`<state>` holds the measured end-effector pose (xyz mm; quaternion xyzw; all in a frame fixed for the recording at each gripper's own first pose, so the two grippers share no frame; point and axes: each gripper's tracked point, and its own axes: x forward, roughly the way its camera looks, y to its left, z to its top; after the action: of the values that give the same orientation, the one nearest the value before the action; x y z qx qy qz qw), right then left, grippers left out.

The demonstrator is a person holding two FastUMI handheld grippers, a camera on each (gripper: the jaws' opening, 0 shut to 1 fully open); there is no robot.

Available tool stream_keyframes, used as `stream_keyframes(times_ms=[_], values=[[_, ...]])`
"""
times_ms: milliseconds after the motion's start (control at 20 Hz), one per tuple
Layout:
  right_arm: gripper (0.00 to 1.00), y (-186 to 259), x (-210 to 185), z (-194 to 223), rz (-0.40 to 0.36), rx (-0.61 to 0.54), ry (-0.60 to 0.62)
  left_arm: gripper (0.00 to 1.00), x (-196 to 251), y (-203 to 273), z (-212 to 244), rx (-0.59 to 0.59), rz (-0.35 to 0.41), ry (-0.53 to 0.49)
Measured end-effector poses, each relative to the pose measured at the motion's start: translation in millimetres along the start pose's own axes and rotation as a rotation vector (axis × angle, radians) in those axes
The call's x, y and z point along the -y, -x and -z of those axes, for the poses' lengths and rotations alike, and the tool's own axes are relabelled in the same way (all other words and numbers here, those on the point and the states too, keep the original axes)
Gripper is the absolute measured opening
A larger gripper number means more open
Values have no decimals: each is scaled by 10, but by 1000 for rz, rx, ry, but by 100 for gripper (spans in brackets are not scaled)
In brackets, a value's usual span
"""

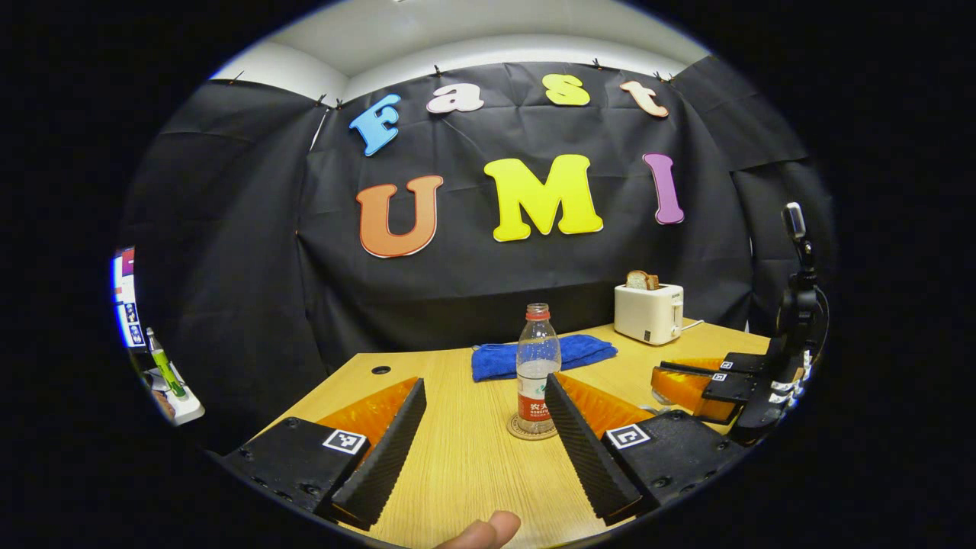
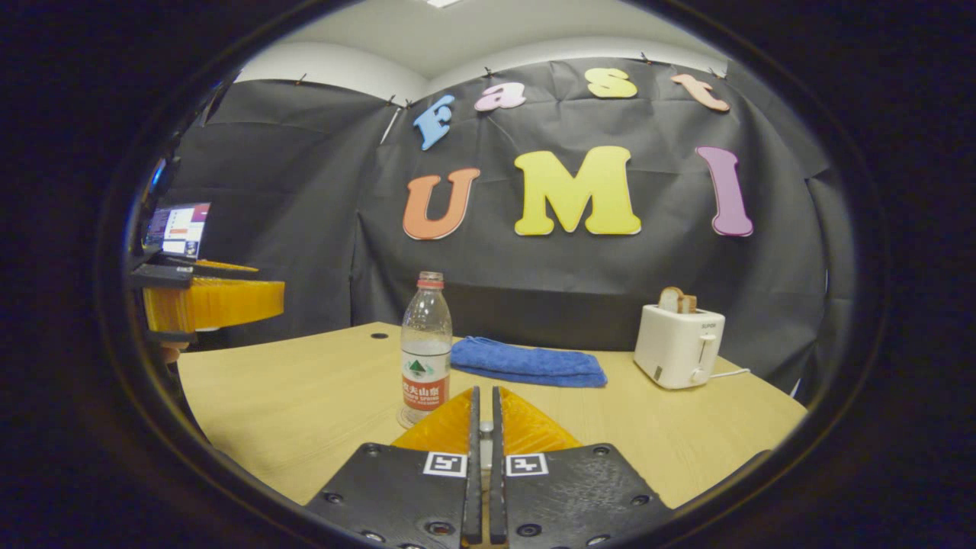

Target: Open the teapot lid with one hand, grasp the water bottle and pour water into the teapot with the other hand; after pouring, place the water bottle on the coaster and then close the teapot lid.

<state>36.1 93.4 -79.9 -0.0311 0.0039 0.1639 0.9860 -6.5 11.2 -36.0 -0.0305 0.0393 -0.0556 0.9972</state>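
Water bottle point(image 1: 537, 366) on its coaster point(image 1: 531, 429) hides the towel's point(image 1: 579, 351) middle; left tongs point(image 1: 480, 427) wide apart and empty, right tongs point(image 2: 485, 415) nearly closed, whether gripping anything unclear.

The left gripper point(image 1: 482, 427) was held with its jaws spread wide and empty, a fingertip point(image 1: 484, 531) visible beneath it, while the right gripper point(image 2: 483, 427) had its jaws nearly closed, almost touching.

The water bottle point(image 1: 537, 366) is clear plastic with a red cap and a red-and-white label bearing a green mark. Its coaster point(image 1: 518, 434) looks brown, though little of it is visible. The towel point(image 2: 526, 361) is plain deep blue, the toaster point(image 2: 678, 345) cream-white with 2 brown-crusted slices, and the table point(image 2: 305, 404) pale wood grain.
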Motion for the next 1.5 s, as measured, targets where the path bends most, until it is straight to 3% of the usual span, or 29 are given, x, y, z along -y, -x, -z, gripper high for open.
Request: stream_keyframes(times_ms=[150,500,700,1050,1200,1300,1350,1400,1450,1500], values=[[4,-92,-80,105,-14,-22,-26,98,-22,52,-5,1,12,37],[4,-246,-11,338,0,-61,-78,98,14,63,66,-18,28,22],[7,-266,-43,388,-28,-65,-116,98,42,60,111,-35,46,27],[2,-297,-61,422,-22,-73,-99,98,108,54,170,-51,67,26],[5,-283,-38,409,-11,-70,-112,98,85,48,187,-60,65,28],[11,-264,-27,353,-4,-55,-123,98,84,56,182,-62,65,26],[22,-249,-19,341,0,-50,-122,98,79,68,191,-64,66,23],[24,-236,-24,304,3,-46,-117,98,92,52,194,-64,65,21],[36,-210,-10,271,5,-38,-114,98,94,60,187,-65,65,20],[40,-178,-23,234,-1,-32,-116,98,98,68,175,-64,65,19]])
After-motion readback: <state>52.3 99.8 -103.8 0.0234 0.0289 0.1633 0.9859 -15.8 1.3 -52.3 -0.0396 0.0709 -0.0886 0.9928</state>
